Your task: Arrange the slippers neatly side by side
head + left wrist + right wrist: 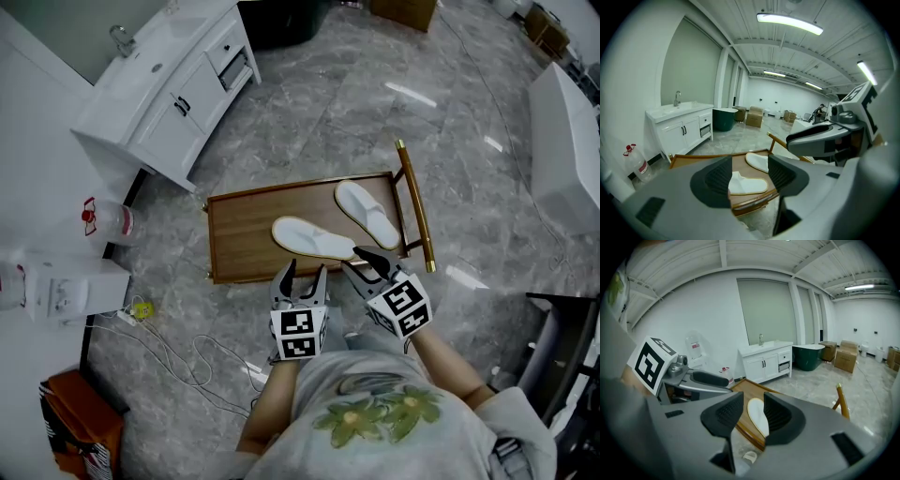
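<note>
Grey marbled stone floor [375, 103]. Low brown wooden platform [244, 246] directly before the jaws. White vanity cabinet with sink [178, 98] well ahead-left. White fluorescent ceiling tube [790, 24] lit overhead.

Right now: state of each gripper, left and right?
Left gripper: open, holding nothing.
Right gripper: open, holding nothing.

Bare wood of the tray [239, 234] left of the slippers [314, 240], handle rail [419, 211] barring right end
</note>
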`<state>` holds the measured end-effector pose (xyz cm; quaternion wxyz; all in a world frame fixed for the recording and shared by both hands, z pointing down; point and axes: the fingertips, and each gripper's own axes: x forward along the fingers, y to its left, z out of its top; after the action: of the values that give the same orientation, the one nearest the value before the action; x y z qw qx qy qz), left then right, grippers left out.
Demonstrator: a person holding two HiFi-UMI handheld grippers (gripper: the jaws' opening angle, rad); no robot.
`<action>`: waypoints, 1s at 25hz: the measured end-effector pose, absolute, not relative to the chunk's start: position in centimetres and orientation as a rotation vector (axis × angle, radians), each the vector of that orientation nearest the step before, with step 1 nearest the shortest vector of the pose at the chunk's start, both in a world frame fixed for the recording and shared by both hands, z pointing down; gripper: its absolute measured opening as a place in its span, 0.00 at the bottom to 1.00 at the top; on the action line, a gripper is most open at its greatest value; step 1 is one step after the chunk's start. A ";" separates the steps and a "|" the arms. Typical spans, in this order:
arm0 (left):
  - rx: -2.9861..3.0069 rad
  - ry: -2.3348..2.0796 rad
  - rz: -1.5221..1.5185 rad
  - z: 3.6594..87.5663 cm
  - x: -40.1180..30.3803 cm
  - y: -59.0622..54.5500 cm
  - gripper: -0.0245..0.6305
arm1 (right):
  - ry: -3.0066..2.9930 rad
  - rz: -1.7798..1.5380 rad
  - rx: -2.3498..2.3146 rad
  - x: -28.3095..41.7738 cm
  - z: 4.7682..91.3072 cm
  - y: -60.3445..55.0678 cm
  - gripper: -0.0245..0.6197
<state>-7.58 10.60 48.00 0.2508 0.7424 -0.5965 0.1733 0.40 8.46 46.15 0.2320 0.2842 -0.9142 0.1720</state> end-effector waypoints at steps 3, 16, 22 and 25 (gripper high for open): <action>2.000 -1.577 0.502 49.9 -7.9 9.4 0.40 | -2.471 0.483 0.748 -0.1 47.6 7.4 0.22; 1.890 -1.508 0.612 55.4 -7.0 7.0 0.40 | -2.386 0.500 0.528 -1.7 52.1 3.6 0.22; 1.785 -1.543 0.631 57.4 -6.6 6.6 0.40 | -2.338 0.498 0.400 -2.1 54.4 2.5 0.22; 1.752 -1.550 0.650 58.3 -6.5 6.3 0.40 | -2.330 0.493 0.354 -2.1 55.6 1.9 0.22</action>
<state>-6.51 6.29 58.33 0.3493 0.6761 -0.5983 0.2509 -2.14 1.94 55.62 0.3586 0.1373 -0.9033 0.1912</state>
